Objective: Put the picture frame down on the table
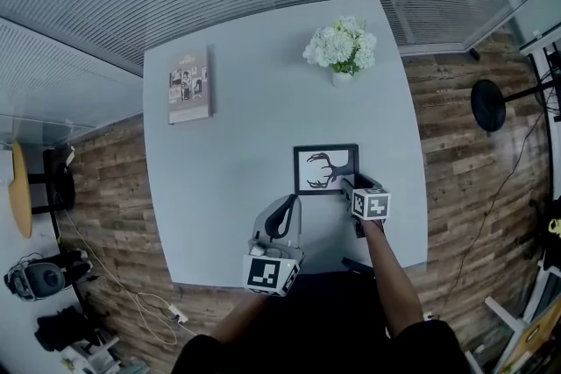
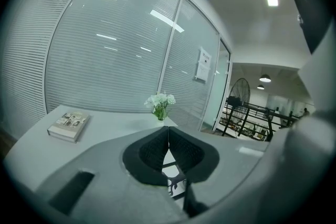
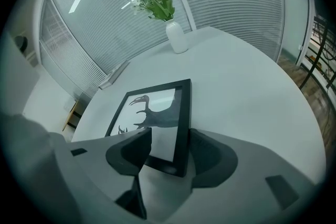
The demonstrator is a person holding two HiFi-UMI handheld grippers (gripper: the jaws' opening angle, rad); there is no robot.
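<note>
frame: the picture frame (image 1: 326, 169) lies on the desk (image 1: 228, 188), centre-right of the head view, and looks flat.
right gripper (image 3: 170, 139): your fingers are apart, straddling the rail at the frame's lower-right corner, not clamped.
left gripper (image 2: 168, 131): fingers together, empty, below-left of the frame.
handling: likely light and stiff, with a fragile, slick glazed front. Grip the black rail, not the glazing.
axis: face up, long side running left-right in the head view.
</note>
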